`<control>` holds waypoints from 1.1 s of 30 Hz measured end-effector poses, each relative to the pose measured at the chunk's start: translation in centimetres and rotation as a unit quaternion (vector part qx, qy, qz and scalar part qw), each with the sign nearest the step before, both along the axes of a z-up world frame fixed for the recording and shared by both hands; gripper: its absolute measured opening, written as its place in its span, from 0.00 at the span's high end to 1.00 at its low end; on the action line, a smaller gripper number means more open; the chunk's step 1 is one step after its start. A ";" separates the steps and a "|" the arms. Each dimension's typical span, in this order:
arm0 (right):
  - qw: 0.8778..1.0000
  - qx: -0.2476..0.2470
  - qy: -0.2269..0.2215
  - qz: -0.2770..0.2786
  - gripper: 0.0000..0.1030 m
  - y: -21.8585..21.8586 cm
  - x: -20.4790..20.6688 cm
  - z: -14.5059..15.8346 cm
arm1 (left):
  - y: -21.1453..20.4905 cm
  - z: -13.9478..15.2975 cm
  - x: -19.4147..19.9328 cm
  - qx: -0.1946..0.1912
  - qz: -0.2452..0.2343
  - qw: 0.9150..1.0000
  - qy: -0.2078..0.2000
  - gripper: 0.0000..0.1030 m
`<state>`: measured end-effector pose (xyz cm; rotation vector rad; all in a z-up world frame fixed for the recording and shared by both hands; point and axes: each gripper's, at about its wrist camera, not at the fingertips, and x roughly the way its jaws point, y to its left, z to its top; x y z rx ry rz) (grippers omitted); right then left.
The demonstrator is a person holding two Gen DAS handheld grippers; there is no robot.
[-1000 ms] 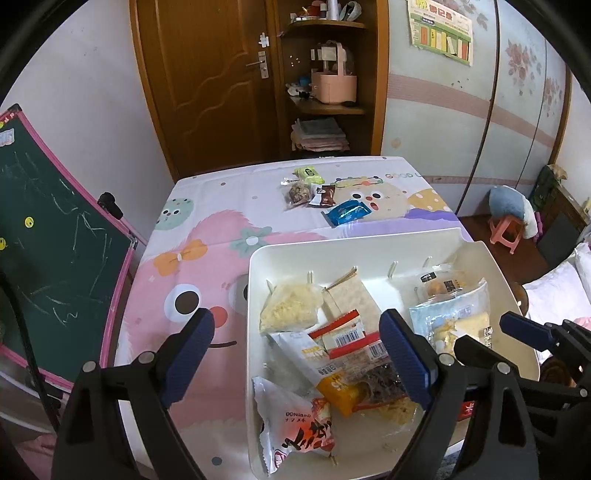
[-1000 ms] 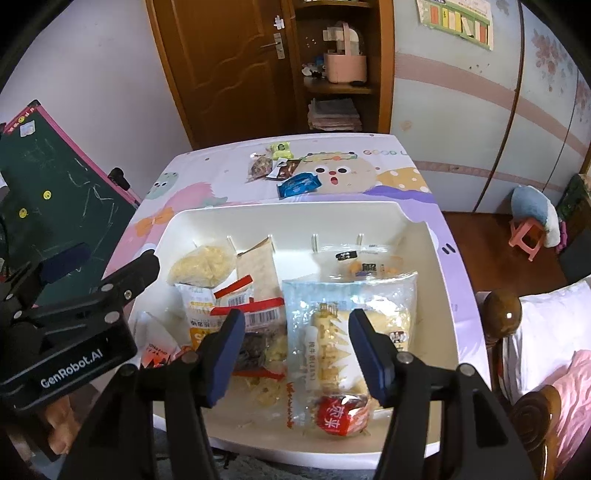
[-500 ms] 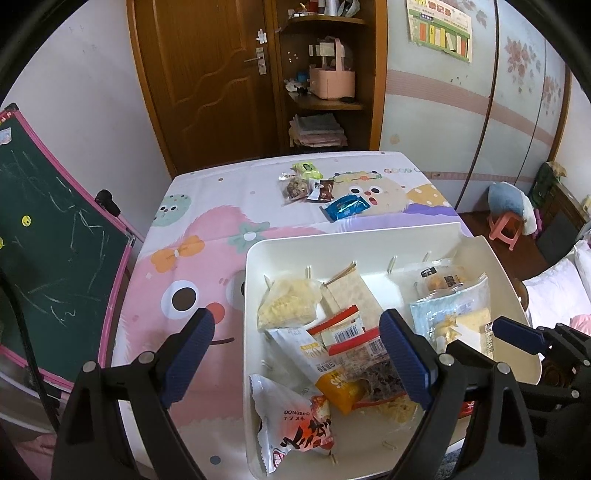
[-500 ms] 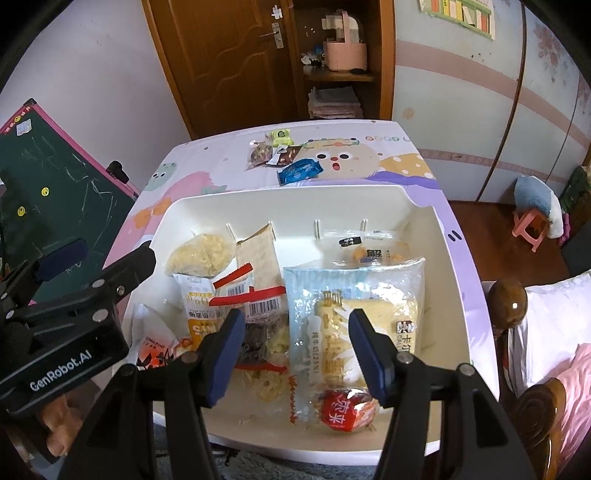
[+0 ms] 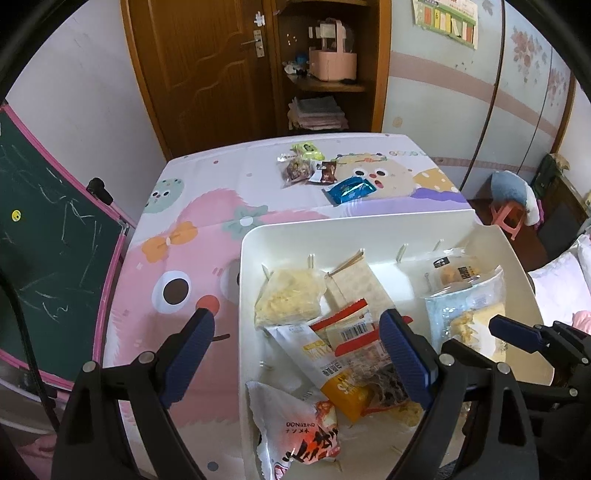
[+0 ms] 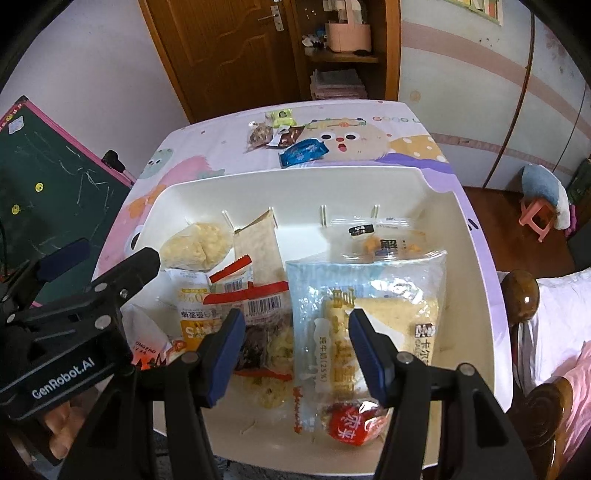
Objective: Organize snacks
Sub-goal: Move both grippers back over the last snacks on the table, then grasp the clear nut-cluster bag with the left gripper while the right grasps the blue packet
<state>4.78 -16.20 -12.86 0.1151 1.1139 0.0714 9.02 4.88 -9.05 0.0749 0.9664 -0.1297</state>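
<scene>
Hovering: both hand-held grippers [image 5: 297, 338] [image 6: 297, 336] wide apart, empty | bread pack [image 6: 369, 328] lengthwise away in bin [image 6: 476, 280]

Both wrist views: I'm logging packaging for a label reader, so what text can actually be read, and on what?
"GenRobot.AI": left gripper body.
"DONGINO", roughly: white-and-orange snack bag.
"(25%)": clear cake pack.
Barcode digits on the red-and-white packets and the wall chart: too small to read.
</scene>
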 end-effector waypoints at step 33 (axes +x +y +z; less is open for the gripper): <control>0.994 0.065 0.089 0.014 0.43 -6.2 32.5 0.2 | -0.6 2.0 35.2 0.029 -0.010 0.997 0.073 0.13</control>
